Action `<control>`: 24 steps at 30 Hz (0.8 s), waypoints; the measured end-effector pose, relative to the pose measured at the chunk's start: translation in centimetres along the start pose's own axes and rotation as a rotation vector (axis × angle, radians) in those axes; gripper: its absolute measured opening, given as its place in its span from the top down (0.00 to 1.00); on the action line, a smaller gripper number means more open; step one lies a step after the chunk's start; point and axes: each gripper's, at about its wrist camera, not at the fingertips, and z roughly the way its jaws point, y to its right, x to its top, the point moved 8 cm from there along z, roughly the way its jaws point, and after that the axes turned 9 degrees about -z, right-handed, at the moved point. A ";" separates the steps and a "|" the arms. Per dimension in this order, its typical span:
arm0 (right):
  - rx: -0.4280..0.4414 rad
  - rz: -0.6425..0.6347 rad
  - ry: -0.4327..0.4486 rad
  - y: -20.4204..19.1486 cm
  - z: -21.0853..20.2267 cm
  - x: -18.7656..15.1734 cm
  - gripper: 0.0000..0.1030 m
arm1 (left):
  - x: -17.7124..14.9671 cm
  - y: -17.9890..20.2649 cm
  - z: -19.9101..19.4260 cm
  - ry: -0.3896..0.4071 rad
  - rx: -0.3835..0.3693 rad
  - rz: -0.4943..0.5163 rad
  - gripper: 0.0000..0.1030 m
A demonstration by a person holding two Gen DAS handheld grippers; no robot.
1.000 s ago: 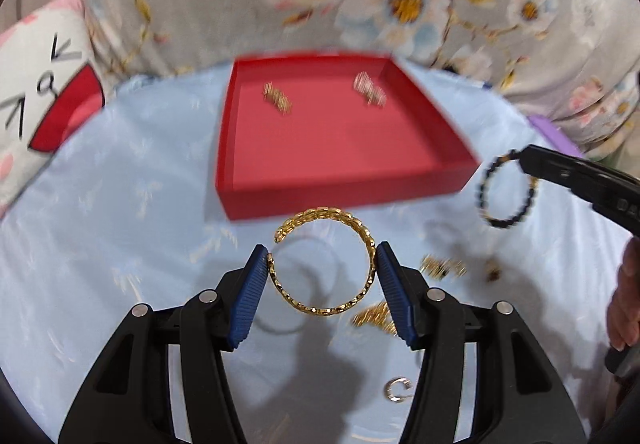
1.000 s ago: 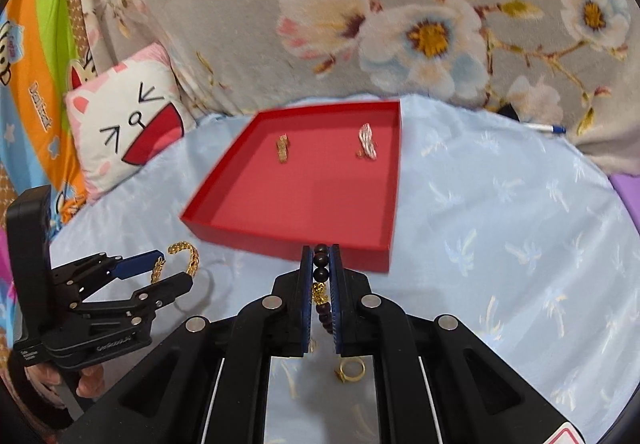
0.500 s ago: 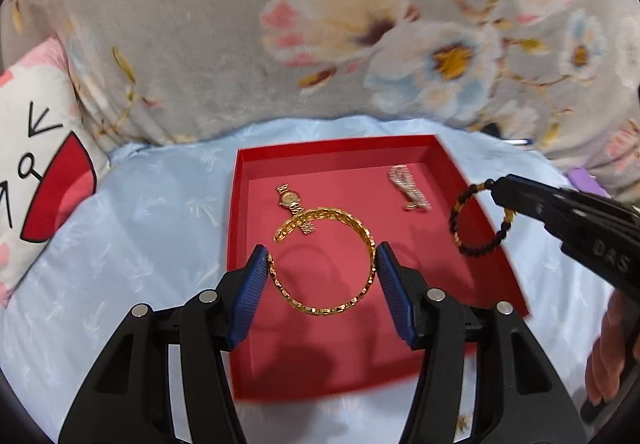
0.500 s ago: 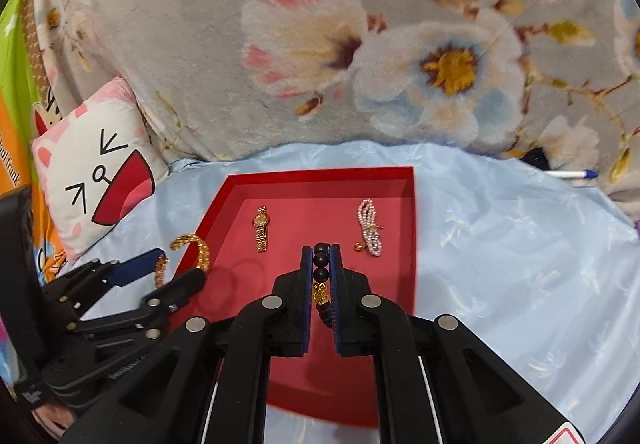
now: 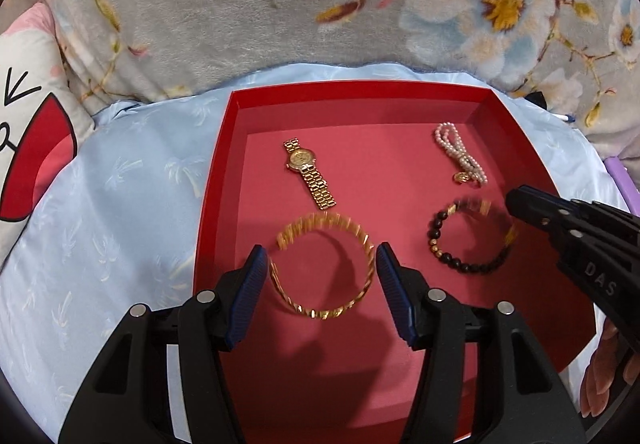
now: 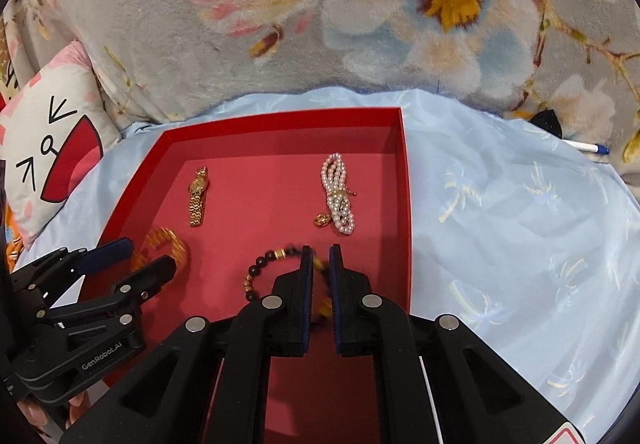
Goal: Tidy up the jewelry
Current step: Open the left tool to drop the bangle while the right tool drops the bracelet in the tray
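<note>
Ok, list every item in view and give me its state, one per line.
Left gripper: open, just wider than the bangle.
Right gripper: slightly open around the bead bracelet.
Gold bangle: blurred, between the left fingers, over the tray.
Bead bracelet: blurred, over the tray.
Watch: lying flat in the tray.
Pearl strand: bunched in the tray.
Red tray: uncovered, on the blue cloth.

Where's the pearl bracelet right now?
In both wrist views, the pearl bracelet lies in the red tray's far right corner, beyond the dark beaded bracelet.
</note>
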 end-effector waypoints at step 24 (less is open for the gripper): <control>0.023 0.012 0.059 -1.1 -13.1 -13.1 0.71 | -11.1 -0.8 -11.9 0.020 -0.047 0.067 0.27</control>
